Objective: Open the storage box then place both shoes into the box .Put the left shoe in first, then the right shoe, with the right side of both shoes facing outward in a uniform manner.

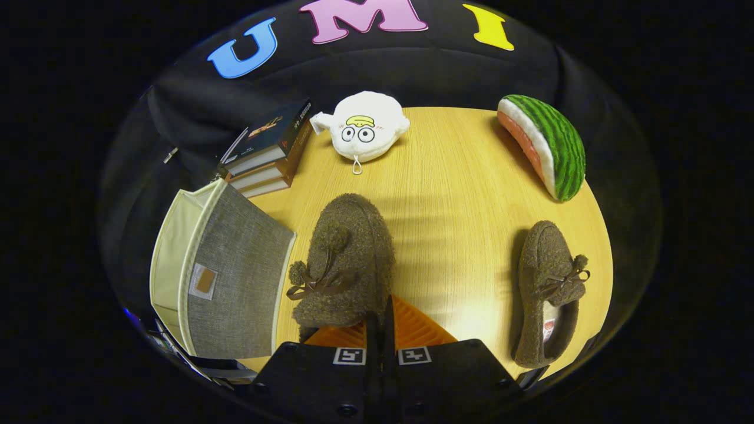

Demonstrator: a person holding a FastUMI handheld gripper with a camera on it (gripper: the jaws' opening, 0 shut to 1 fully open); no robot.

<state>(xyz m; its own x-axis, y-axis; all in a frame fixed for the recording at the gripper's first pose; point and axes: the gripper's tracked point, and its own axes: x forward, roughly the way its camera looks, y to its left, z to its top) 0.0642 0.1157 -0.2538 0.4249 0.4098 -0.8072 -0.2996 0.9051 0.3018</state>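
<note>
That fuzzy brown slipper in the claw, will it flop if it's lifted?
Probably a bit. The slipper looks soft and woolly, so its toe may sag. It likely weighs little for its size. The claw is pinched on its heel edge, and the fuzzy cloth should resist slipping, though its bow and pom-pom may dangle.

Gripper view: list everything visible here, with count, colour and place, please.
Shoes: 2, brown; one gripped at its heel edge between the fingers, the other on the table to its right.
Box: 1, grey, cream inside, left of the gripped shoe.
Books: stack, beyond the box.
Plush toy: 1, white, far table edge.
Watermelon plush: 1, green and red, beyond the right shoe.
Table: 1, light wood.
Gripper: 1, shut on the shoe.
</note>
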